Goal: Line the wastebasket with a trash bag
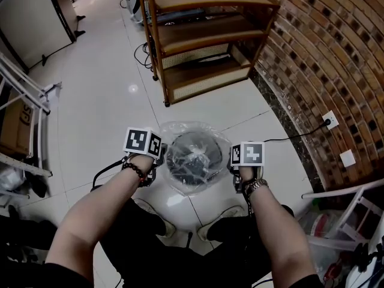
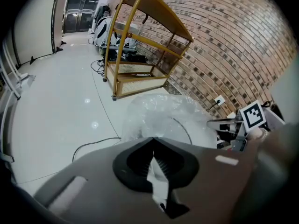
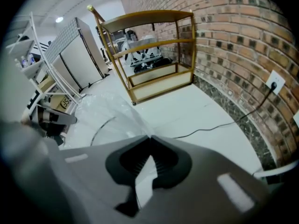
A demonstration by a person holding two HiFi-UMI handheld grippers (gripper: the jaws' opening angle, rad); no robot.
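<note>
A dark round wastebasket (image 1: 193, 158) stands on the white floor between my two grippers, and a clear trash bag (image 1: 191, 132) is draped over its mouth and sides. My left gripper (image 1: 157, 162) holds the bag's left edge, its jaws shut on a strip of film (image 2: 156, 171). My right gripper (image 1: 235, 174) is shut on the bag's right edge (image 3: 145, 174). The bag billows as clear plastic (image 2: 163, 118) ahead of the left jaws, and plastic (image 3: 105, 111) spreads ahead of the right jaws too. The basket's rim shows through the film as a dark arc.
A wooden shelf unit (image 1: 204, 35) stands beyond the basket by the curved brick wall (image 1: 324, 59). A black cable (image 1: 291, 138) runs from a wall socket (image 1: 329, 120). White metal racks (image 1: 24, 101) and a cardboard box (image 1: 15, 122) are at left. My shoes (image 1: 222, 218) rest near the basket.
</note>
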